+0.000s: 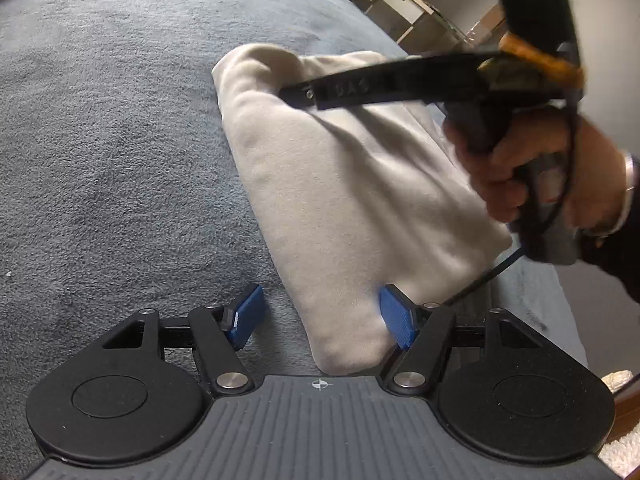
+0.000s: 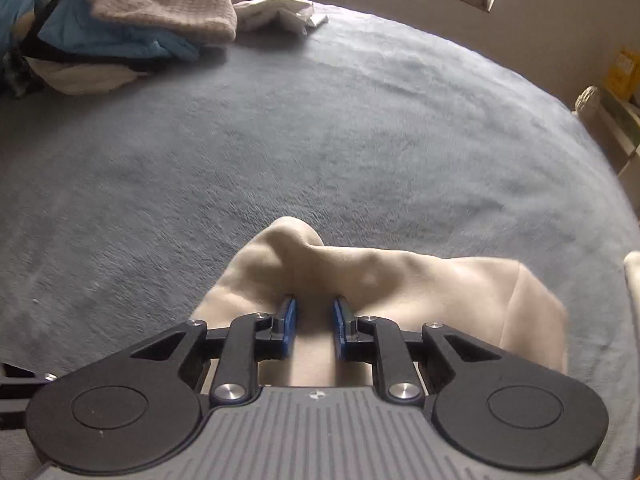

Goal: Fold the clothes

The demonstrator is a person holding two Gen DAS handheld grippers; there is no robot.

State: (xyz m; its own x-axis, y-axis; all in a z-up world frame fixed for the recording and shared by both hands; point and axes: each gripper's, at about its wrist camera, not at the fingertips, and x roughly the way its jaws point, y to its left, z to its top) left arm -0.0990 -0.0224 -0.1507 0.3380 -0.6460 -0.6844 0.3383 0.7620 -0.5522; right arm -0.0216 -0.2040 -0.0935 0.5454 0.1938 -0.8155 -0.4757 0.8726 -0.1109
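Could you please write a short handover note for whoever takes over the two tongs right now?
Left tongs: open, at the near corner of the cream soft fabric garment, one blue pad touching its edge, nothing gripped.
Right tongs: partly open, pads pressed into the top of the same garment; not clamped on it.
The garment lies as a folded, elongated bundle on the grey-blue plush bedspread, slightly rumpled at its far end.
A pile of unfolded clothes (beige knit, blue fabric, white pieces) waits at the far side of the bed.
Left to do: smooth or finish this fold, set it aside, then probably start on the pile.
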